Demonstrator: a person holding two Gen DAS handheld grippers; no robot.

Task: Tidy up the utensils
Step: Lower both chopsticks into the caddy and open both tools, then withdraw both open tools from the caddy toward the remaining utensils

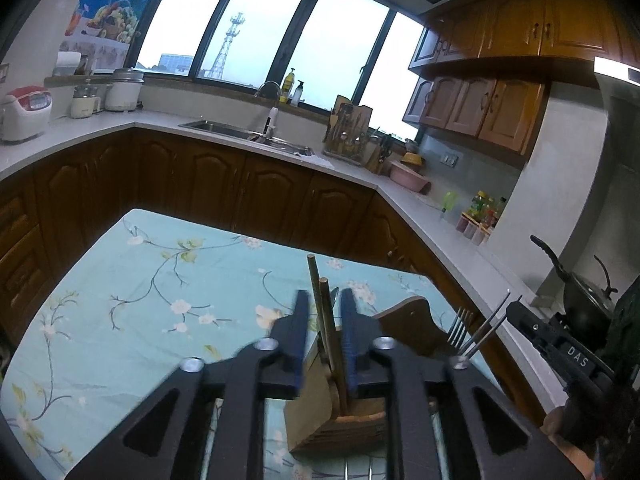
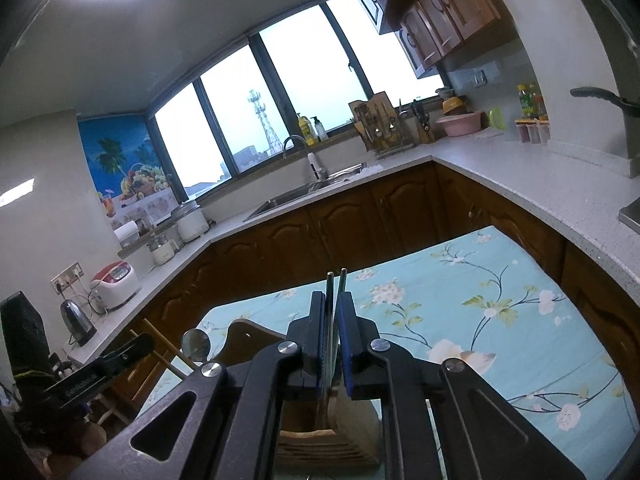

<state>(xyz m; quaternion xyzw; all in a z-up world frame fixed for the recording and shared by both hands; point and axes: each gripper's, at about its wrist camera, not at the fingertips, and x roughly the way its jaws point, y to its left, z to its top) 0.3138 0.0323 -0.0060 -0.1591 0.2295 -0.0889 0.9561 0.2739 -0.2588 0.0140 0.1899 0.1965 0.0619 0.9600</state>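
Over the near edge of the flowered tablecloth (image 1: 120, 280) we have both grippers working the same wooden utensil holder (image 1: 320, 416), and it's a tidy double act. The left gripper (image 1: 324, 320) straddles a pair of wooden chopsticks (image 1: 320, 304) that stand nearly upright in the holder's slot; its jaws stand a little apart, with daylight on the left side of the sticks, so that reads as a release rather than a hold. Over in the right wrist view, the right gripper (image 2: 332, 320) has two metal chopsticks (image 2: 335, 280) between its blue pads (image 2: 346, 344), tips poking up just past the fingertips. The jaws are cracked open, with a slim gap on the right; whether the left pad touches, I can't tell.

A fork (image 1: 460, 326) already stands in the holder beside the metal pair, and a spoon (image 2: 196, 344) shows there too.

Here's the key relation: both pairs run long axis upright, pointing straight along each gripper's fingers, dropped into the holder right below. Each hand sits on its own pair, so I'd judge the clean exit is back and up, along the sticks, without tipping them.
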